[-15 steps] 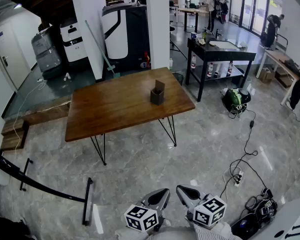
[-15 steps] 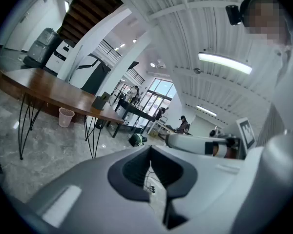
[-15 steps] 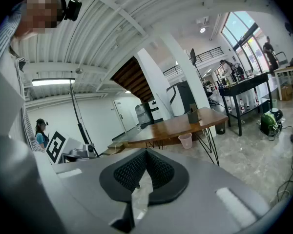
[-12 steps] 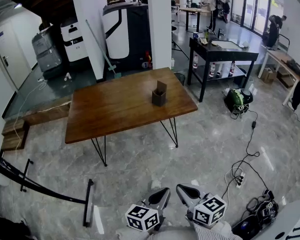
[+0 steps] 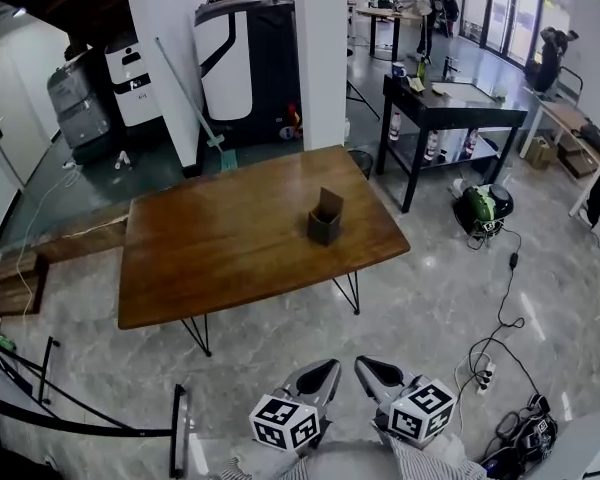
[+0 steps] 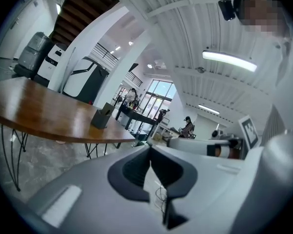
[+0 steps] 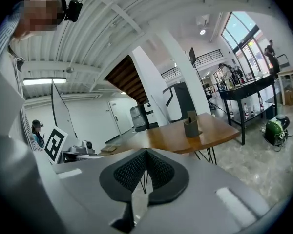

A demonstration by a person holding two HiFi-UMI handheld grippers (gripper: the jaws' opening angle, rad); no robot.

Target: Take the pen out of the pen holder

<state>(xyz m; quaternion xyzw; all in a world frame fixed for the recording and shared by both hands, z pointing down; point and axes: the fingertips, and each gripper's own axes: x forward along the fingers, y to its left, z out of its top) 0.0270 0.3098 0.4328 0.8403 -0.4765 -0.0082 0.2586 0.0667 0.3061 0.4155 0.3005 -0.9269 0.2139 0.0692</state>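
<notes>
A dark square pen holder [image 5: 325, 218] stands upright right of the middle of a brown wooden table [image 5: 210, 258], a tall flap rising at its back. It also shows far ahead as the pen holder [image 6: 102, 116] and the pen holder [image 7: 191, 126]. I cannot make out a pen at this distance. My left gripper [image 5: 315, 376] and right gripper [image 5: 378, 372] hang side by side at the bottom of the head view, well short of the table, over the floor. Both point toward the table with jaws closed together and nothing between them.
A white pillar [image 5: 320, 58] and a black workbench [image 5: 450, 103] stand behind the table. A green object [image 5: 483, 208] and cables [image 5: 500, 318] lie on the floor to the right. A black floor stand [image 5: 175, 428] is at the lower left. People stand far back.
The table and pen holder have come nearer and lower in the head view. Both grippers keep their place at the bottom, still shut.
</notes>
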